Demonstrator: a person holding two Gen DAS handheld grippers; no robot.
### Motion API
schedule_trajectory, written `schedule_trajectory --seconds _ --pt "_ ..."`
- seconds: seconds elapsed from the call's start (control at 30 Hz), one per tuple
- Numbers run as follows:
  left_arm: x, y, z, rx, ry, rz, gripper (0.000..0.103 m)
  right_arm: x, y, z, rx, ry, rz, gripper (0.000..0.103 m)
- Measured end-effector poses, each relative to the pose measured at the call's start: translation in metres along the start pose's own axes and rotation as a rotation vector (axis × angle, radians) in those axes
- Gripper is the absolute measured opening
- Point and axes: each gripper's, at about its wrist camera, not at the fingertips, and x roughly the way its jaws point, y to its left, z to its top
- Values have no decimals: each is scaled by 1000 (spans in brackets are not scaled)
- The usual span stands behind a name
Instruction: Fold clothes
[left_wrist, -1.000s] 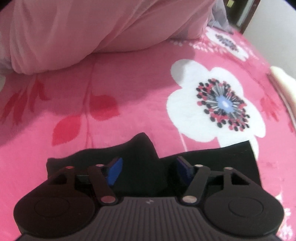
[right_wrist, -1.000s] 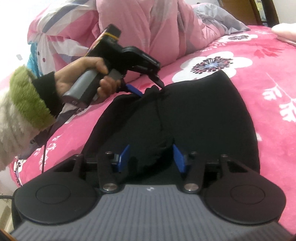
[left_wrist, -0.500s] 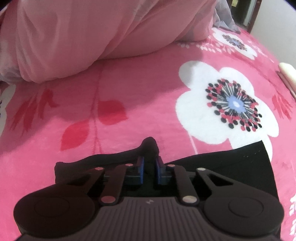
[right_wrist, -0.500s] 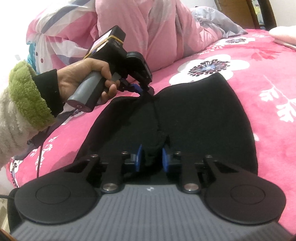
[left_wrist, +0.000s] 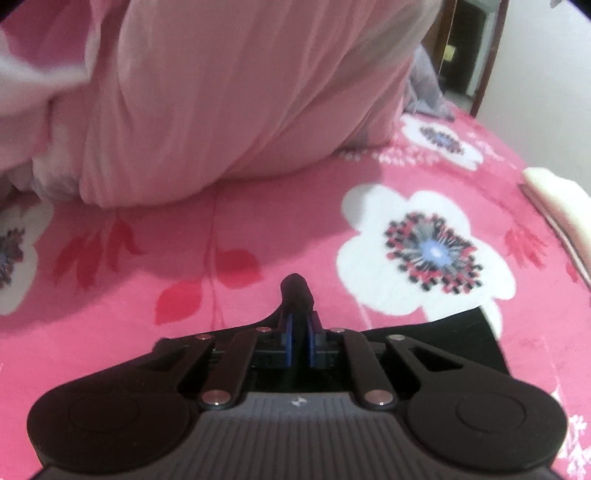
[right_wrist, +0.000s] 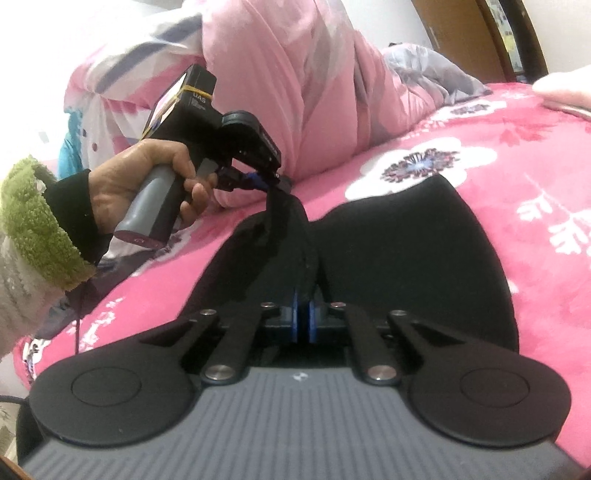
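Here, far left in the right wrist view: green fleece cuff (right_wrist: 37, 229) over a black sleeve, left hand (right_wrist: 147, 173) wrapped round the grey grip of the left gripper (right_wrist: 275, 181), angled down toward the bed. Its jaws have just been closing and now pinch the far edge of the black garment (right_wrist: 406, 251), lifting it in a peak off the bed. In its own view the left gripper (left_wrist: 299, 332) shows blue pads clenched on a black fabric nub. Right gripper (right_wrist: 303, 319), lower and flatter, jaws just closed too, clamps the garment's near edge at the centre ridge. Garment lies flat on the pink floral blanket (right_wrist: 535, 184). Pink duvet (left_wrist: 240, 92) heaped close behind; open blanket to the right.
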Motion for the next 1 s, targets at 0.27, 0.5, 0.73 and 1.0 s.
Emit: schedule_trajectory --seconds 0.27,0.5,0.73,1.0 --pt "-15 -67 6 111 -34 -50 8 -41 -1 3 57 -107 -31 3" --pt "5 -132 -4 206 -2 -106 8 -59 -19 -3 122 -138 -98 4" --pt "27 -161 -14 258 52 -117 8 -61 -39 -8 197 -141 -123 3" --pt "48 -127 -10 73 62 -357 29 -55 -58 -24 291 -105 -132 3"
